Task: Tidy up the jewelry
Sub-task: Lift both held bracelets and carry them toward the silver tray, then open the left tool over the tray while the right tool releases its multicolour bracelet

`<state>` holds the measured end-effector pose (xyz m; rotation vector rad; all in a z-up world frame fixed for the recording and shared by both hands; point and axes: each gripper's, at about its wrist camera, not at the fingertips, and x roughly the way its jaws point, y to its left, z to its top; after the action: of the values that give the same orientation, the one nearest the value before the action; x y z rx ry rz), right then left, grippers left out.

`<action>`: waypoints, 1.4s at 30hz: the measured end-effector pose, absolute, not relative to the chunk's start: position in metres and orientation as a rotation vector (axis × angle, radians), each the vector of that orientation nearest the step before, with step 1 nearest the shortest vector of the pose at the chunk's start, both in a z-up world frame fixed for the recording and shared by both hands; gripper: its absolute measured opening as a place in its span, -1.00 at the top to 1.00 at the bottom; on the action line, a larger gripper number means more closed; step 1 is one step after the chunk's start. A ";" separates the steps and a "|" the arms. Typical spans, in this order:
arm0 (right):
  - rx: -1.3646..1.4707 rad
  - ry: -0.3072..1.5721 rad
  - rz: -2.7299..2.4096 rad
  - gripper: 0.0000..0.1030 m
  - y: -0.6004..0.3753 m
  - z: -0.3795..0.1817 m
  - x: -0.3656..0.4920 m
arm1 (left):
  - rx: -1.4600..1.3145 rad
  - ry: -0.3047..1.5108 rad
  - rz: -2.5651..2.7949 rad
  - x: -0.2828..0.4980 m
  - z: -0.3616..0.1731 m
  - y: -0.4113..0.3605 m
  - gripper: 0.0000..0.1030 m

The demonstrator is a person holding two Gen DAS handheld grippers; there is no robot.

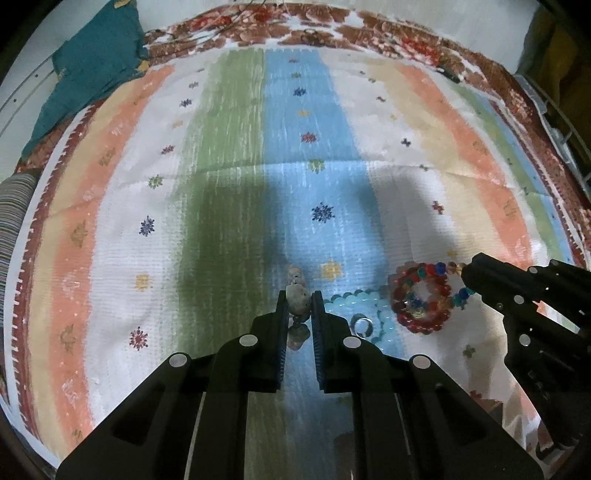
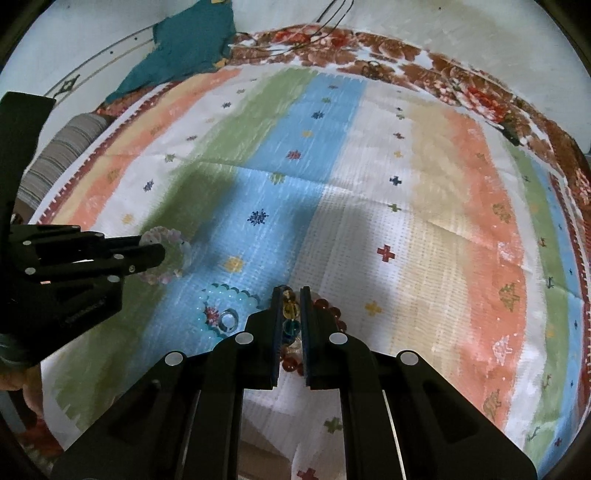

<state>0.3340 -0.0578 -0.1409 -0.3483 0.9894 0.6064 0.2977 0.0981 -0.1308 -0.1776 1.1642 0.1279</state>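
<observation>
Jewelry: my left gripper, lower centre, has its jaws clenched on a pale bracelet; my right gripper grasps the multicoloured bracelet. The aqua bracelet and ring lie between them on the striped cloth.

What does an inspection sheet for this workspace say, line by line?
Surface: striped cloth over a flowered sheet.
Job's things: pale bracelet, multicolour bead bracelet, light blue bracelet, ring.
Clutter: teal cloth; striped cushion.
Grippers: left hand-held gripper shut on the pale bracelet; right hand-held gripper shut on the multicolour bead bracelet.
Cables: dark cords at the far edge.
Surroundings: pale wall.
</observation>
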 end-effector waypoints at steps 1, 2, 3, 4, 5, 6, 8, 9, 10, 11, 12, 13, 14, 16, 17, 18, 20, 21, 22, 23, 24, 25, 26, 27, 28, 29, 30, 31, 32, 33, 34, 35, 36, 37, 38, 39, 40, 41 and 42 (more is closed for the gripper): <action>-0.345 0.983 0.603 0.81 -0.060 -0.138 0.333 | -0.179 1.156 0.124 0.295 -0.127 0.097 0.78; -0.340 0.977 0.600 0.81 -0.061 -0.136 0.331 | -0.180 1.149 0.121 0.293 -0.124 0.096 0.78; -0.337 0.971 0.597 0.81 -0.063 -0.134 0.330 | -0.181 1.144 0.120 0.292 -0.121 0.095 0.78; -0.333 0.965 0.594 0.81 -0.065 -0.131 0.329 | -0.182 1.135 0.117 0.289 -0.118 0.093 0.78; -0.328 0.955 0.590 0.81 -0.068 -0.128 0.327 | -0.184 1.128 0.113 0.288 -0.115 0.092 0.78; -0.324 0.946 0.588 0.81 -0.069 -0.125 0.325 | -0.185 1.120 0.109 0.286 -0.112 0.090 0.78; -0.309 0.918 0.584 0.81 -0.074 -0.117 0.322 | -0.183 1.098 0.100 0.281 -0.104 0.086 0.78; -0.306 0.910 0.582 0.81 -0.075 -0.115 0.320 | -0.182 1.088 0.097 0.280 -0.100 0.084 0.78; -0.297 0.895 0.579 0.81 -0.077 -0.110 0.318 | -0.181 1.080 0.095 0.278 -0.098 0.082 0.78; -0.291 0.887 0.577 0.81 -0.079 -0.108 0.317 | -0.179 1.066 0.093 0.276 -0.094 0.080 0.78; -0.283 0.875 0.574 0.81 -0.082 -0.104 0.315 | -0.177 1.059 0.092 0.274 -0.091 0.079 0.78; -0.279 0.865 0.572 0.81 -0.083 -0.102 0.312 | -0.176 1.048 0.090 0.272 -0.087 0.076 0.78; -0.276 0.855 0.569 0.81 -0.085 -0.100 0.310 | -0.176 1.041 0.087 0.270 -0.085 0.075 0.78; -0.268 0.847 0.567 0.81 -0.089 -0.097 0.307 | -0.181 1.027 0.078 0.264 -0.080 0.072 0.78; -0.264 0.845 0.567 0.81 -0.090 -0.097 0.306 | -0.182 1.020 0.075 0.261 -0.077 0.071 0.78; -0.257 0.841 0.567 0.81 -0.093 -0.095 0.304 | -0.183 1.010 0.071 0.258 -0.074 0.069 0.78; -0.252 0.833 0.568 0.81 -0.096 -0.092 0.300 | -0.183 0.997 0.062 0.253 -0.068 0.066 0.78; -0.248 0.829 0.571 0.81 -0.097 -0.090 0.299 | -0.183 0.988 0.056 0.249 -0.065 0.064 0.78; -0.246 0.826 0.574 0.81 -0.099 -0.089 0.297 | -0.182 0.982 0.052 0.246 -0.063 0.062 0.78; -0.243 0.817 0.572 0.81 -0.100 -0.086 0.294 | -0.181 0.973 0.046 0.242 -0.059 0.060 0.78; -0.244 0.810 0.572 0.81 -0.101 -0.085 0.291 | -0.182 0.969 0.044 0.240 -0.058 0.059 0.78; -0.245 0.803 0.574 0.81 -0.102 -0.083 0.288 | -0.183 0.962 0.037 0.236 -0.055 0.058 0.78; -0.243 0.795 0.573 0.81 -0.103 -0.081 0.285 | -0.184 0.957 0.032 0.233 -0.053 0.056 0.78; -0.242 0.788 0.574 0.81 -0.104 -0.078 0.282 | -0.186 0.951 0.027 0.230 -0.051 0.055 0.78; -0.242 0.782 0.579 0.81 -0.106 -0.076 0.279 | -0.186 0.947 0.025 0.228 -0.050 0.054 0.78; -0.241 0.777 0.581 0.81 -0.107 -0.075 0.276 | -0.186 0.944 0.021 0.225 -0.048 0.053 0.78; -0.241 0.774 0.587 0.81 -0.108 -0.074 0.273 | -0.187 0.943 0.019 0.224 -0.048 0.053 0.78; -0.241 0.773 0.592 0.81 -0.109 -0.073 0.270 | -0.190 0.942 0.013 0.222 -0.047 0.052 0.78; -0.241 0.772 0.594 0.81 -0.109 -0.073 0.268 | -0.189 0.945 0.004 0.220 -0.047 0.051 0.78; -0.241 0.772 0.601 0.81 -0.111 -0.072 0.265 | -0.185 0.949 0.002 0.218 -0.048 0.049 0.78; -0.241 0.771 0.605 0.81 -0.112 -0.072 0.262 | -0.181 0.951 0.003 0.217 -0.049 0.047 0.78; -0.241 0.769 0.608 0.81 -0.112 -0.071 0.260 | -0.178 0.955 0.001 0.215 -0.049 0.046 0.78; -0.242 0.771 0.613 0.81 -0.113 -0.071 0.257 | -0.175 0.955 -0.003 0.214 -0.049 0.044 0.78; -0.242 0.770 0.617 0.81 -0.114 -0.071 0.255 | -0.175 0.953 -0.005 0.212 -0.048 0.044 0.78; -0.242 0.768 0.617 0.81 -0.115 -0.070 0.253 | -0.175 0.951 -0.007 0.210 -0.048 0.043 0.78; -0.243 0.770 0.621 0.81 -0.116 -0.070 0.250 | -0.176 0.947 -0.011 0.208 -0.046 0.043 0.78; -0.240 0.772 0.620 0.81 -0.118 -0.069 0.248 | -0.177 0.943 -0.012 0.205 -0.045 0.042 0.78; -0.235 0.776 0.620 0.81 -0.119 -0.069 0.246 | -0.177 0.940 -0.014 0.203 -0.044 0.042 0.78; -0.232 0.780 0.622 0.81 -0.120 -0.069 0.245 | -0.177 0.934 -0.017 0.200 -0.043 0.041 0.78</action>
<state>0.2446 -0.1201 -0.0691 -0.2321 0.7796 0.6224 0.2003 0.0406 -0.0426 -0.1767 0.9337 -0.0175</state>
